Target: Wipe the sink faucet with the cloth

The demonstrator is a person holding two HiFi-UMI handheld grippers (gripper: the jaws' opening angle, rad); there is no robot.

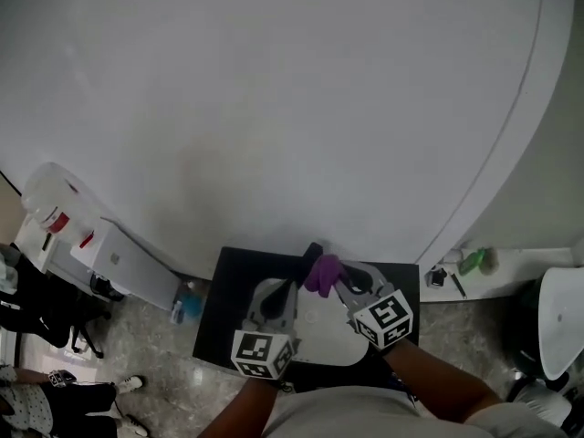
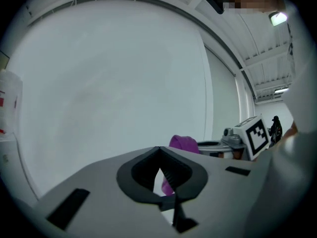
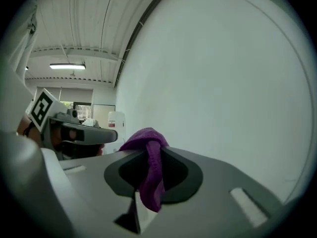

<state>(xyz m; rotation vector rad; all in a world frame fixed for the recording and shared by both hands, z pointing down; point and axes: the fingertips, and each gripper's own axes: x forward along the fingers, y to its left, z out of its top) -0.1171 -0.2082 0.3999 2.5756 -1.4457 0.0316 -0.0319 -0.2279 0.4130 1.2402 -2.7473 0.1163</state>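
Observation:
A purple cloth hangs bunched from my right gripper, which is shut on it. In the right gripper view the cloth drapes over the closed jaws of that gripper and down between them. My left gripper sits just left of it, tips together, holding nothing. In the left gripper view its jaws meet at the tip of the gripper, and the cloth shows just beyond them. No faucet or sink shows in any view; both grippers point at a plain white wall.
Below the grippers lies a black mat. A white container with red labels and a white box stand at the left. A ledge at the right carries a green object. A white rounded object is at the far right.

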